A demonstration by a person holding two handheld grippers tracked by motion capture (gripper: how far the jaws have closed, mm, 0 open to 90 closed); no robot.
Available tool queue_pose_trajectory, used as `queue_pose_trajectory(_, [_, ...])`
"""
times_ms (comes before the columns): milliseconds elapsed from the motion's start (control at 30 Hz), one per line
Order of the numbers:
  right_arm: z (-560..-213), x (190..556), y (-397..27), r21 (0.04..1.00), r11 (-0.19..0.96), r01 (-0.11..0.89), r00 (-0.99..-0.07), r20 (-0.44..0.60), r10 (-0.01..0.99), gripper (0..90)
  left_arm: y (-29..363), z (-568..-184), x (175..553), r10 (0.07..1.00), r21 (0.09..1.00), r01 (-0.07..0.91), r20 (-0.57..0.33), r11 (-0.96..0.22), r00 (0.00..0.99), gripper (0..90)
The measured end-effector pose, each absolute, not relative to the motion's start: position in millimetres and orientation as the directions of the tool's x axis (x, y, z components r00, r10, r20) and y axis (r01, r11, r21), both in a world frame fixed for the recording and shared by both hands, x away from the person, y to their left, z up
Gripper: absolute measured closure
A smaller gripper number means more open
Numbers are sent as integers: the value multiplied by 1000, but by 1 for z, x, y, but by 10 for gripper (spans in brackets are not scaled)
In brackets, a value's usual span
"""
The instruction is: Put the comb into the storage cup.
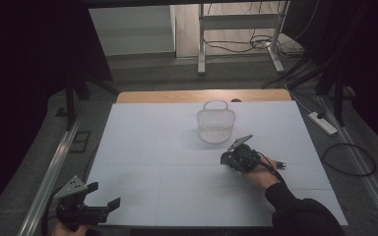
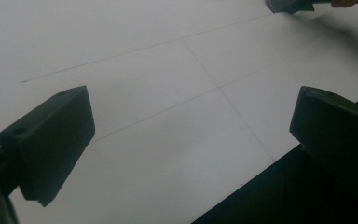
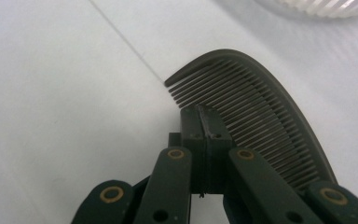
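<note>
A dark comb [image 3: 256,112] is pinched between the closed jaws of the right tool [image 3: 204,122], just in front of the white basket [image 1: 215,125]. The left tool [image 1: 103,195] is held wide apart, with nothing in it, at the near left corner of the white tabletop [image 1: 152,147].

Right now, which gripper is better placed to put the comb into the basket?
Right. The right gripper is shut on the comb right beside the basket. The left gripper sits open at the table's near-left corner.
</note>
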State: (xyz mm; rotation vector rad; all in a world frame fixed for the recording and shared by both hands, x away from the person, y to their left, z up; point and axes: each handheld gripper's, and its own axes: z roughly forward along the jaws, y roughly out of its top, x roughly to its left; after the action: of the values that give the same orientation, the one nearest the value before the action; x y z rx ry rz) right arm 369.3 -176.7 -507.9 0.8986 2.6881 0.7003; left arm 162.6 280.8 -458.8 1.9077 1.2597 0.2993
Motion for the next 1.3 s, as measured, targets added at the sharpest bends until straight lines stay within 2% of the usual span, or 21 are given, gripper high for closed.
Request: queue_pose_trajectory(1300, [-508,425,-191,535,572,622,-625,-100,774,894,281,-459,163,851,730,661,-226,-174,474,7])
